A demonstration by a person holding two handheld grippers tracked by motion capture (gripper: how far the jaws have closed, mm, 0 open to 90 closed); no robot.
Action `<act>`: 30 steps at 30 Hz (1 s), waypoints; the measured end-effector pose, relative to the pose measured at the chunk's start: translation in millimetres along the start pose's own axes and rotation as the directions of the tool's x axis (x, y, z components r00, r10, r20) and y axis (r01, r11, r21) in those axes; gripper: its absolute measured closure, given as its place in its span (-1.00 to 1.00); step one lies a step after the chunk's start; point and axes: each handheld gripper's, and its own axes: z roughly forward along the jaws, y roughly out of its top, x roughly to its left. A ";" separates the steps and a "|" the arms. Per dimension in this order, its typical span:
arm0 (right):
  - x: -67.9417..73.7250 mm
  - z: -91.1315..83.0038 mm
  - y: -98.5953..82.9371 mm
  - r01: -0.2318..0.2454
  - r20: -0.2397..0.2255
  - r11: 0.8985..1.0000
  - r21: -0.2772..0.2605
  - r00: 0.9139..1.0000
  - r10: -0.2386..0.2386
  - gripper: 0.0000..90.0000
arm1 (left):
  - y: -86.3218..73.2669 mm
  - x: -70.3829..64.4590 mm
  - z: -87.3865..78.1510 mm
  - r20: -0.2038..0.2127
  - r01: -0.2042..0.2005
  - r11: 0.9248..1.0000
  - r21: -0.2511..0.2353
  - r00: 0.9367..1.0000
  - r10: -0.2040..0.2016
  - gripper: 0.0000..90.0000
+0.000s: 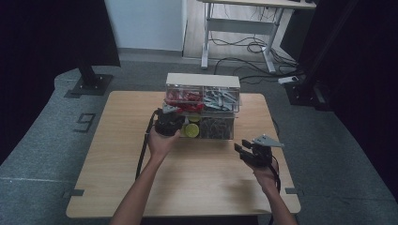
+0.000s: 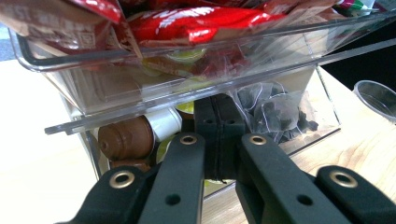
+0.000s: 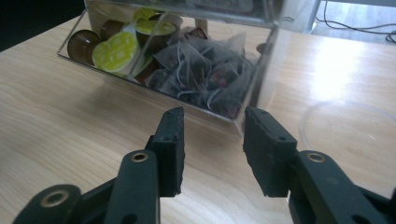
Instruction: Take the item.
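A clear two-tier organizer (image 1: 202, 86) stands at the table's far middle. Its upper drawer (image 2: 187, 70) holds red packets (image 2: 196, 21). The lower drawer (image 3: 233, 119) holds brown capsules (image 2: 126, 137), a green-lidded capsule (image 3: 115, 51) and dark tea bags (image 3: 205, 74). My left gripper (image 1: 170, 119) is at the lower drawer's left front. Its jaws (image 2: 218, 105) are pressed together under the upper drawer's ledge, with nothing visible between them. My right gripper (image 1: 241, 146) hovers open over bare table to the right and in front of the organizer, and its jaws (image 3: 212, 121) point at the tea bags.
A clear plastic cup (image 2: 378, 98) stands on the wooden table (image 1: 202, 183) right of the organizer, and its rim (image 3: 306, 123) lies near my right jaw. Beyond the table are a white-legged desk (image 1: 239, 28), floor cables (image 1: 253, 47) and a black stand base (image 1: 89, 84).
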 end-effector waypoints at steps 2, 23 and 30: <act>2.2 4.4 3.4 0.005 -0.004 1.000 0.001 1.000 -0.005 0.33 | -0.4 0.3 1.2 0.008 0.013 1.000 -0.002 1.000 -0.012 1.00; 19.7 42.8 24.9 0.017 -0.020 1.000 -0.008 1.000 -0.017 0.49 | 1.2 -1.3 1.8 0.016 0.009 1.000 0.003 1.000 -0.009 0.99; 18.2 50.6 28.6 -0.006 -0.021 1.000 -0.022 1.000 0.005 0.51 | 1.3 -1.4 2.6 0.019 0.013 1.000 0.003 1.000 -0.013 0.99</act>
